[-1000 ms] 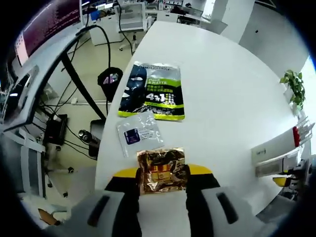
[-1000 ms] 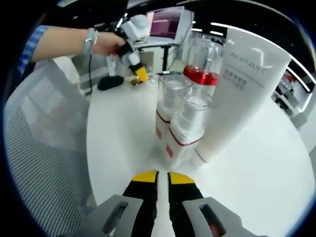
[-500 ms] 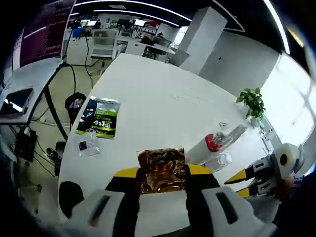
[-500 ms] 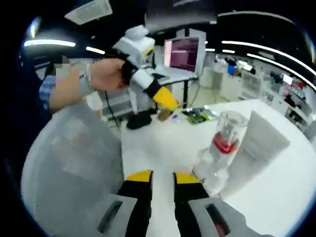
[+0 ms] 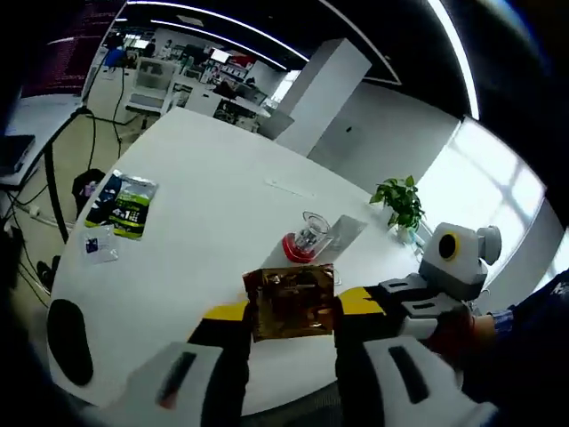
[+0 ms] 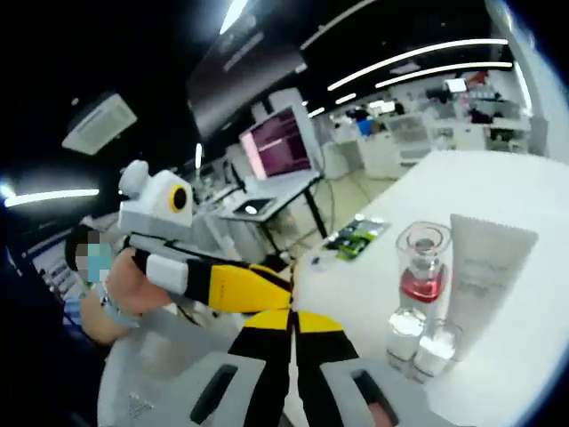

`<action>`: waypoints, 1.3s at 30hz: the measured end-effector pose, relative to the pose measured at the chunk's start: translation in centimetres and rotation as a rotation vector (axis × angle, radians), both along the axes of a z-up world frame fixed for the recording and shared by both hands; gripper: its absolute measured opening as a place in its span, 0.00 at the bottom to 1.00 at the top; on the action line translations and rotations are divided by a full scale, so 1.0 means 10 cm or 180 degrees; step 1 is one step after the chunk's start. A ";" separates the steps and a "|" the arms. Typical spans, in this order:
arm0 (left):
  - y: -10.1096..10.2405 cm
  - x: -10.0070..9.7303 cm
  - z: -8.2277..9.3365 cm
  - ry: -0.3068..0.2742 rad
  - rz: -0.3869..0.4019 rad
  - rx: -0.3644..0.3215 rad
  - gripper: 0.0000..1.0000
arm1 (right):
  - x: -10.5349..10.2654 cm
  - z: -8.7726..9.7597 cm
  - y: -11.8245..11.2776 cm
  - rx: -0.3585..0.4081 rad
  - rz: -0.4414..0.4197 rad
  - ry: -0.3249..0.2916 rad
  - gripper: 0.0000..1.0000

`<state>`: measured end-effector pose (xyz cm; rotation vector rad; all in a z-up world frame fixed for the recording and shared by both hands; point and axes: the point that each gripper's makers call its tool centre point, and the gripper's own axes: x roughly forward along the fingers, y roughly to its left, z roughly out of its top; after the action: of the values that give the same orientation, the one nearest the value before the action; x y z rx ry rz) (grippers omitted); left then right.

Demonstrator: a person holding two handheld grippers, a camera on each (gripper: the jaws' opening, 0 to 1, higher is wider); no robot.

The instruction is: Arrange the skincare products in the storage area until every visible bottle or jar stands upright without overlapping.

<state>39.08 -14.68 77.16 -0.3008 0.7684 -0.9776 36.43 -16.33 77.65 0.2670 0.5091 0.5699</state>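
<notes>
Gold foil sachet (image 5: 292, 302) pinched in the left gripper (image 5: 292, 322), carried above the white table (image 5: 204, 205).
It needs setting down near the red-collared bottle (image 6: 420, 267) and white tube (image 6: 482, 267); right gripper (image 6: 292, 325) is closed, empty.

Bright window glare, ceiling light strips, fisheye-bent edges, slight motion blur

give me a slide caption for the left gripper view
Left gripper holds a gold foil sachet above the white table, skincare bottles standing beyond.
</notes>
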 end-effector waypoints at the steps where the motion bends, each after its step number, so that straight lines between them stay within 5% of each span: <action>1: 0.00 -0.01 -0.01 0.0035 -0.0024 -0.0032 0.37 | -0.02 0.00 0.00 0.0000 0.0007 -0.0015 0.00; 8: -0.03 -0.02 0.09 0.0053 -0.0101 -0.0320 0.42 | -0.05 0.13 -0.03 0.0167 0.0085 -0.0135 0.00; 12: 0.00 -0.02 0.06 0.0121 -0.0114 -0.0304 0.30 | -0.01 0.14 -0.15 0.0246 -0.0041 -0.0151 0.00; 18: -0.07 -0.10 0.06 0.0228 -0.0261 -0.0373 0.28 | -0.02 0.29 -0.24 0.0675 -0.0074 -0.0177 0.00; 22: -0.12 -0.16 0.13 0.0431 -0.0342 -0.0629 0.16 | -0.03 0.31 -0.21 0.0902 -0.0041 -0.0115 0.00; 27: -0.09 -0.12 0.15 0.0482 -0.0263 -0.0680 0.00 | -0.02 0.28 -0.23 0.0825 -0.0083 -0.0120 0.00; 28: -0.06 -0.06 0.14 0.0324 -0.0249 -0.0620 0.00 | -0.02 0.26 -0.24 0.0781 -0.0083 -0.0105 0.00; 30: -0.07 -0.06 0.20 0.0343 -0.0179 -0.0719 0.00 | -0.02 0.25 -0.24 0.0749 -0.0083 -0.0108 0.00; 39: -0.03 -0.04 0.25 0.0124 -0.0114 -0.0505 0.00 | -0.04 0.20 -0.17 0.0054 0.0035 -0.0349 0.00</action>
<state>38.65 -15.00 79.70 -0.4460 0.7349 -1.0715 36.07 -18.03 79.65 0.2478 0.4000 0.5962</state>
